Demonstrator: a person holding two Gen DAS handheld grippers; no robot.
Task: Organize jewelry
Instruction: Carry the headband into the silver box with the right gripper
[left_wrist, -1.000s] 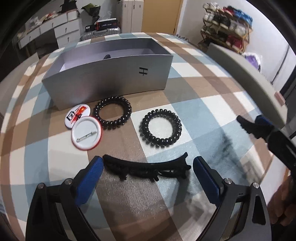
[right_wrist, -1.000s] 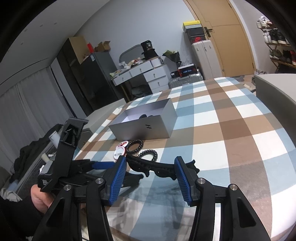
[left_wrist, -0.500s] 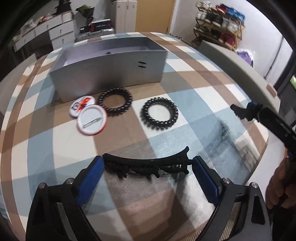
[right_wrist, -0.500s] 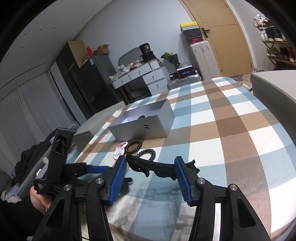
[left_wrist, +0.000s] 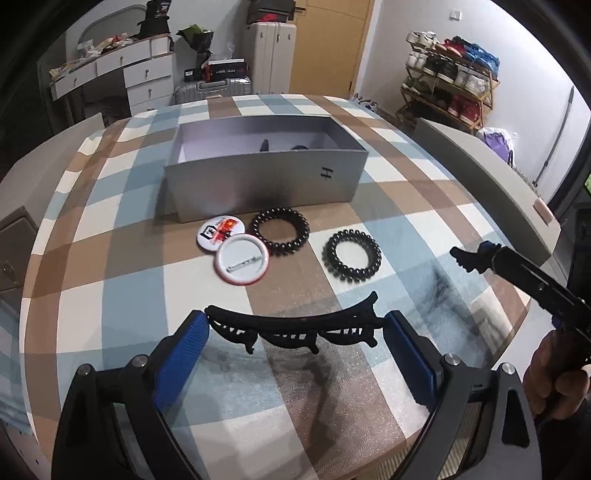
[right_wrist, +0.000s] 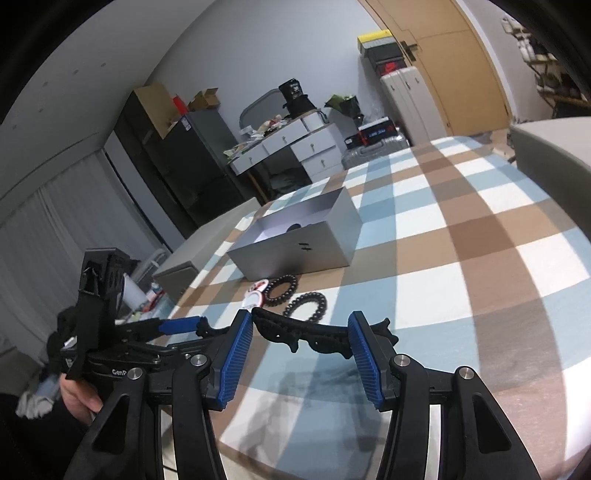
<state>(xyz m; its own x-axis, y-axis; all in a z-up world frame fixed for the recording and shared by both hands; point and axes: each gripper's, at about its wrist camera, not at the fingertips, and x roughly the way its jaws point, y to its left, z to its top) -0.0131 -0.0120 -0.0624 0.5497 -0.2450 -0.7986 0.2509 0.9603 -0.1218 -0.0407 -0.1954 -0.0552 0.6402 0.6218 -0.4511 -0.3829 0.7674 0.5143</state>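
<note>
Grey, open-topped box (left_wrist: 266, 184) stands at upper centre of the left wrist view on the checked-cloth table (left_wrist: 122, 295); two dark items show above its near wall, too hidden to identify. Outside the box, just in front of it, lie four loose pieces: a printed badge (left_wrist: 218, 234), touching or overlapping a second badge (left_wrist: 242, 264) lying pin side up, a dark spiral hair tie (left_wrist: 280, 236) beside them, and a black spiral hair tie (left_wrist: 351, 254) a little apart to the right. The left tool (left_wrist: 295, 321), at lower centre of that view, holds a black hair clip (left_wrist: 295, 330) lengthwise between its blue pads, jaws set wide to span it; the shadow on the cloth below indicates the clip is off the table. The right tool (right_wrist: 300, 319), at lower centre of the right wrist view, grips a second black hair clip (right_wrist: 314, 338) the same way, also raised, near the table's front edge and well short of the box. Assessment: the task is partly done at most. Something is already boxed, both clips are in hand but not deposited, and the two badges and two hair ties remain to be collected.
</note>
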